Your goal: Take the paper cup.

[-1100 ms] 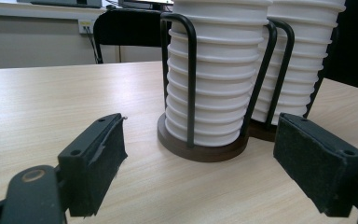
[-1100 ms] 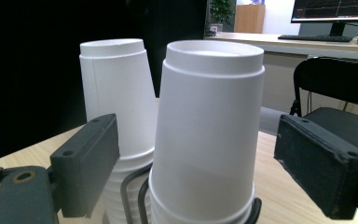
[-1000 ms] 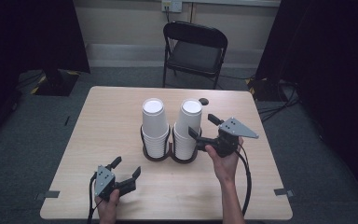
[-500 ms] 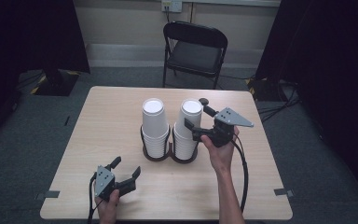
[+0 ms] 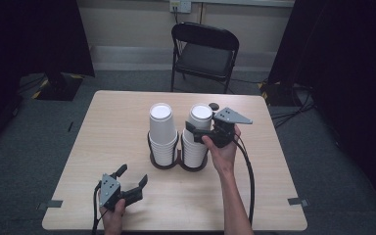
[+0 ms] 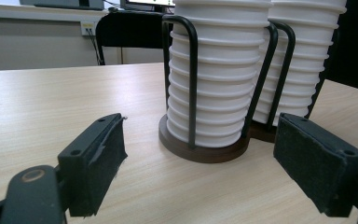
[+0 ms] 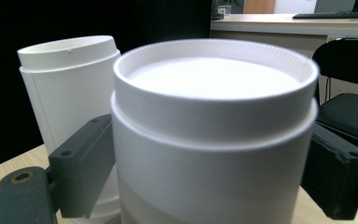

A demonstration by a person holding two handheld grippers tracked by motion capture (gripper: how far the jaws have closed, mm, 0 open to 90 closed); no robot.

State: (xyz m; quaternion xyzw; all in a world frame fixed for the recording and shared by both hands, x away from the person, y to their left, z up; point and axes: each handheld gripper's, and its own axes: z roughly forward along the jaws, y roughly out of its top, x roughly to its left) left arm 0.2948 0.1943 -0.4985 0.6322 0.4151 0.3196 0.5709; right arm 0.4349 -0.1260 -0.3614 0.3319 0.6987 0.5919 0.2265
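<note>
Jaws flanking top cup (image 7: pixel 214 140), right gripper (image 5: pixel 201 131)

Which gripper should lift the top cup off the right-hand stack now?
Right. The right gripper already straddles the top cup of that stack, while the left gripper sits open near the table's front edge.

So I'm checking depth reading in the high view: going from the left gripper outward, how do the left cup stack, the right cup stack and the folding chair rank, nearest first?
From the left gripper, low on the table's near-left part:
1. Left cup stack, in the holder's left ring, up and right of the gripper.
2. Right cup stack, in the ring beside it, with the right gripper at it.
3. Folding chair, on the floor beyond the table's far edge.
</note>
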